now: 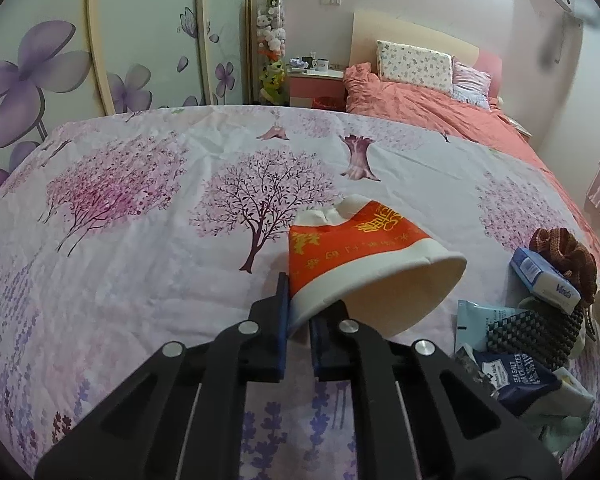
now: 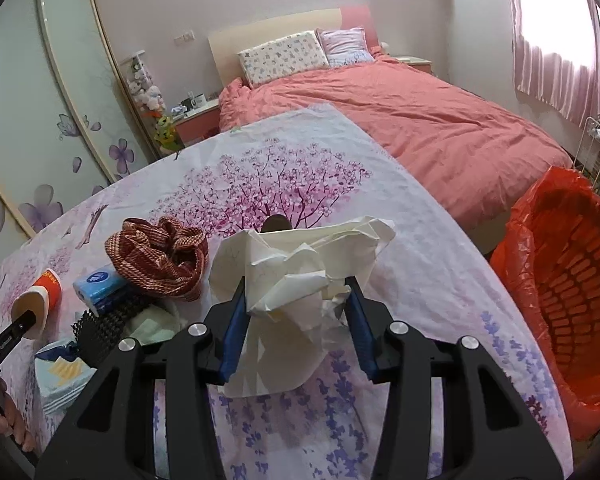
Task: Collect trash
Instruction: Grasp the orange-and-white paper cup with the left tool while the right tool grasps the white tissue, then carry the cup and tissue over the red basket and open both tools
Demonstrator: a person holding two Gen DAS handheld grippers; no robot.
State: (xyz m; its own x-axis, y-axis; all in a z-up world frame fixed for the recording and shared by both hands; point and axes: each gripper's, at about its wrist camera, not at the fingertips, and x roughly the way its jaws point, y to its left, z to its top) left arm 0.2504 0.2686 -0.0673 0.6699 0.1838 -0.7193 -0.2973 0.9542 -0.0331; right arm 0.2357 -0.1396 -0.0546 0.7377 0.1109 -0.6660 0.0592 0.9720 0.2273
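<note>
Left jaws: the left gripper (image 1: 298, 326) is pinched tight on the rim wall of a red-and-white paper cup (image 1: 364, 256), one pad inside the mouth, one outside; the cup lies tilted with its crushed base pointing away.
Right jaws: the right gripper (image 2: 298, 320) stands part-way closed around a crumpled white paper (image 2: 296, 280); whether both blue pads press it I cannot tell.
Paper's place: over the floral sheet (image 2: 300, 184) covering the worktop, straight ahead at 12 o'clock.
Neighbours: at 10 o'clock, a red woven cloth (image 2: 160, 260), a blue tissue pack (image 2: 96, 284), a black mesh item (image 2: 104, 326) and snack wrappers (image 2: 60, 376).
Bin: a basket lined with an orange bag (image 2: 572, 280) at 3 o'clock, off the worktop's edge.
Risk: the thin rim hold could let the cup swing or slip; loose paper folds may pull free if lifted before the pads bite.
View difference: only the right wrist view shows the bin; only the left shows the cup's grip closely.
</note>
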